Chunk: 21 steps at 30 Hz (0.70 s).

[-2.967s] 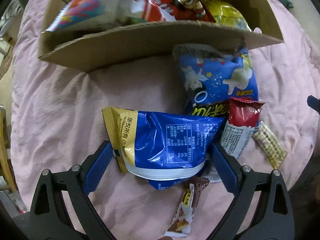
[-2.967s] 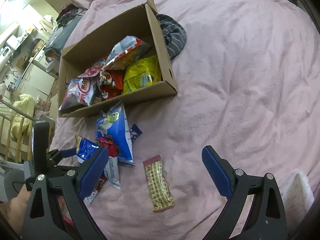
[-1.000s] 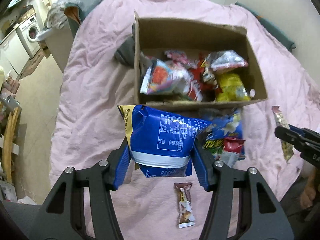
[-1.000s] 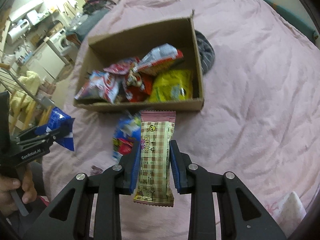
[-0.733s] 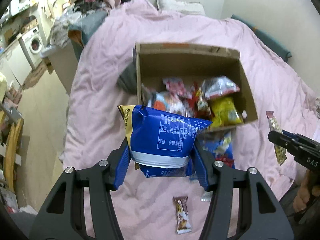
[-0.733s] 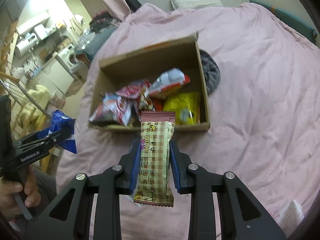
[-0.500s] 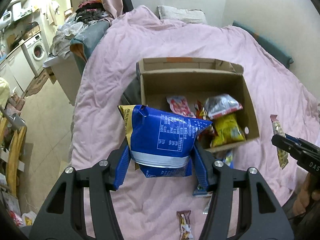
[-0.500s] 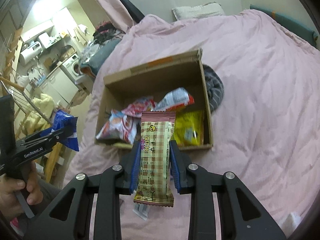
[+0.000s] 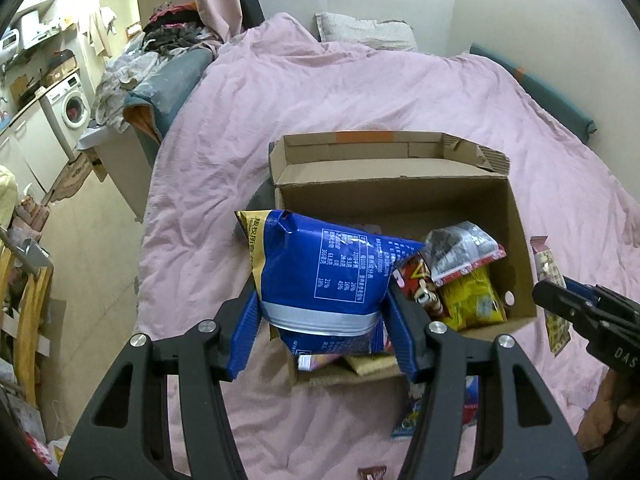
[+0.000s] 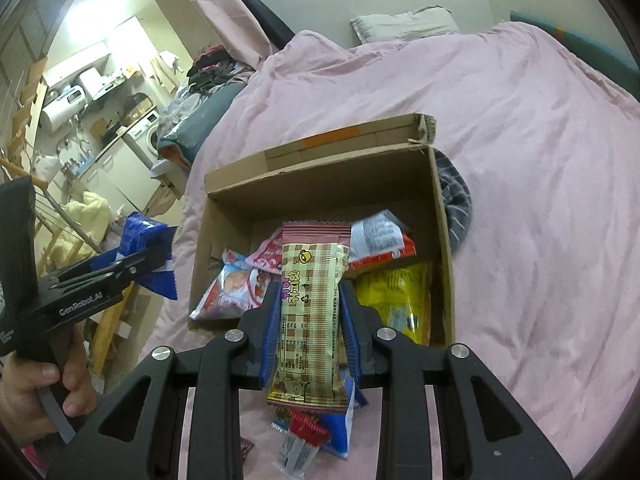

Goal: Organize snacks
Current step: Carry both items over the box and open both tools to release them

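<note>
Landmark: the cardboard box (image 9: 516,216) sits open on the pink bed (image 9: 280,120), partly filled with snack packs.
Left gripper: the left gripper (image 9: 320,320) is clamped across the lower part of the blue snack bag (image 9: 324,276), which bulges upward between the blue pads.
Right gripper: the right gripper (image 10: 308,316) is clamped on the checked wafer bar (image 10: 312,308), the pads pressing its long sides.
Bag to box: the bag hangs over the box's near-left corner, in front of the open cavity.
Bar to box: the bar hangs at the box's near wall; its long axis runs straight away from the gripper, towards the box's far wall.
Nearer hand: neither is clearly nearer; both loads sit at the near rim, the bag leftward, the bar nearer the middle.
Coming move: probably a short carry forward over the near wall, then release above the free floor at the back.
Left outside: a few packs (image 10: 308,436) lie on the bed just before the box's near wall.
</note>
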Tool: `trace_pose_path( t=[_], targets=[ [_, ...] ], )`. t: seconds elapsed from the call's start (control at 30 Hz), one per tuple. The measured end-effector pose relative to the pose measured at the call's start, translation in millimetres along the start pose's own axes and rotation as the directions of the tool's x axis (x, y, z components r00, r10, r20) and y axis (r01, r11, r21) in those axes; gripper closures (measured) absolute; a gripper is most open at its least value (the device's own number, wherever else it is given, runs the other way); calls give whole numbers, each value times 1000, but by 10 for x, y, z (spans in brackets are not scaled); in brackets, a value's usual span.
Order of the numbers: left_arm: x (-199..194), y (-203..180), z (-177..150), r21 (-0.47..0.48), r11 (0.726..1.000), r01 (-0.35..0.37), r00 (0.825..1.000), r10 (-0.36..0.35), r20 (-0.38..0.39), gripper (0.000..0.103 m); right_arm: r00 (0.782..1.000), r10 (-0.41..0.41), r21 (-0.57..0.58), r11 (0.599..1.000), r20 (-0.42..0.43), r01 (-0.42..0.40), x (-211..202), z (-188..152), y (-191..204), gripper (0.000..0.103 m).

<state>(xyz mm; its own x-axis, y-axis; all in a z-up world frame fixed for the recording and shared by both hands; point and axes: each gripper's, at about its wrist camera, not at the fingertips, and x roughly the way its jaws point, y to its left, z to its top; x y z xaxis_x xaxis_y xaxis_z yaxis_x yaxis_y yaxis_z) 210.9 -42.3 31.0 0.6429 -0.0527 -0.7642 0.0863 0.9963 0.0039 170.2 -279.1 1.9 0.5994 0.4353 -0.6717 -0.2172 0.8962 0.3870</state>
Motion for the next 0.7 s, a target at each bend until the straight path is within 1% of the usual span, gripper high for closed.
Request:
trace_pose_path(
  t=[0.07, 0.2, 0.33, 0.47, 0.6, 0.7],
  targets=[
    [114, 13, 61, -6, 1000, -1, 1000, 1, -1, 50, 1000, -6, 5, 1000, 0, 6, 70, 51, -22, 73],
    [317, 44, 136, -38, 999, 19, 1000, -19, -12, 50, 1000, -4, 26, 1000, -2, 4, 235, 178, -67, 73],
    [503, 35, 160, -49, 998, 44, 999, -45, -21, 49, 1000, 1, 10, 1000, -10, -1, 434, 289, -19, 73],
    [622, 19, 197, -48, 997, 64, 997, -66, -38, 49, 1000, -1, -1, 1000, -22, 1, 610, 357, 10, 73],
    [692, 34, 250, -56, 996, 74, 996, -77, -47, 49, 999, 3, 22, 1000, -33, -3, 756, 415, 10, 73],
    [717, 56, 274, -67, 995, 78, 995, -81, -50, 49, 999, 16, 39, 999, -36, -14, 782, 416, 1, 73]
  ],
)
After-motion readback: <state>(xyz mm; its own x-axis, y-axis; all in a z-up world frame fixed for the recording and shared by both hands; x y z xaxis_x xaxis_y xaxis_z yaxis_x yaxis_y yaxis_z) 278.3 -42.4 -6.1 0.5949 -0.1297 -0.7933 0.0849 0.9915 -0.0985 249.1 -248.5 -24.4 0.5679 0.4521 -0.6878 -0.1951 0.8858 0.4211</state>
